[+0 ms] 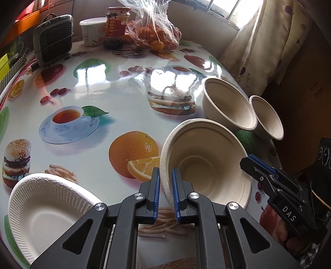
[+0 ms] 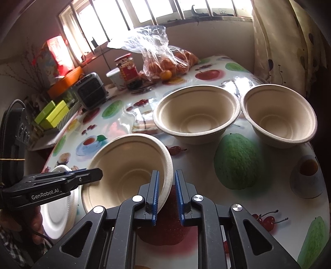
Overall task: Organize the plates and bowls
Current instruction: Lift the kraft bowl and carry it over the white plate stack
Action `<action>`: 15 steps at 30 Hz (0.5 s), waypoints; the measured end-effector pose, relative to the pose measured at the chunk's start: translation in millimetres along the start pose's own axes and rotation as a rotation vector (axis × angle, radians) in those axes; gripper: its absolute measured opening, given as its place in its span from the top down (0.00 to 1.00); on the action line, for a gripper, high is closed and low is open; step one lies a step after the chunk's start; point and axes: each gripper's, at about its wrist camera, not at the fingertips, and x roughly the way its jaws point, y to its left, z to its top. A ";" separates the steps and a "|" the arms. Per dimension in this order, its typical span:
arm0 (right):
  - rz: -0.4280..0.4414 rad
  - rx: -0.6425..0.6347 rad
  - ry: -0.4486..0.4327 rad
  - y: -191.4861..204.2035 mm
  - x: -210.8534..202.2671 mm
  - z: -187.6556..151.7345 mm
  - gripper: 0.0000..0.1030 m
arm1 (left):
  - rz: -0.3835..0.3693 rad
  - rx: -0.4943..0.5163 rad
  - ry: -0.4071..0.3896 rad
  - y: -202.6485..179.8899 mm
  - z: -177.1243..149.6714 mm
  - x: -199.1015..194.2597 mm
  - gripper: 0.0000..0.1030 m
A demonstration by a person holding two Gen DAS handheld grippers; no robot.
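- Glossy printed vinyl covers the surface point(image 1: 115, 87), showing oranges, burgers, teacups and cherries; a barred window point(image 2: 124, 18) and a patterned curtain point(image 1: 269, 41) stand behind it.
- Beige moulded-fibre near bowl point(image 1: 206, 157) is tilted, its rim clamped on opposite sides by the left tool point(image 1: 166, 192) and the right tool point(image 2: 167, 196), both closed on it.
- Two matching bowls point(image 2: 196, 115) point(image 2: 279, 115) sit upright just beyond.
- White ribbed paper plate point(image 1: 45, 209) lies near left.

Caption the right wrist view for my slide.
Both grippers, left and right, clamp one beige bowl by opposite rims; two more bowls wait behind.
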 end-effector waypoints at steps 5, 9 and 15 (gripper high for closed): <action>0.001 0.003 -0.001 0.8 0.0 0.0 0.86 | 0.000 -0.001 -0.001 -0.1 -0.1 -0.5 0.89; 0.001 0.003 -0.002 1.6 -0.5 0.3 0.86 | -0.001 -0.002 -0.002 0.7 0.0 -0.3 0.89; 0.001 0.007 -0.009 2.8 -2.9 2.1 0.86 | -0.003 0.000 -0.008 -0.9 -0.1 -3.4 0.89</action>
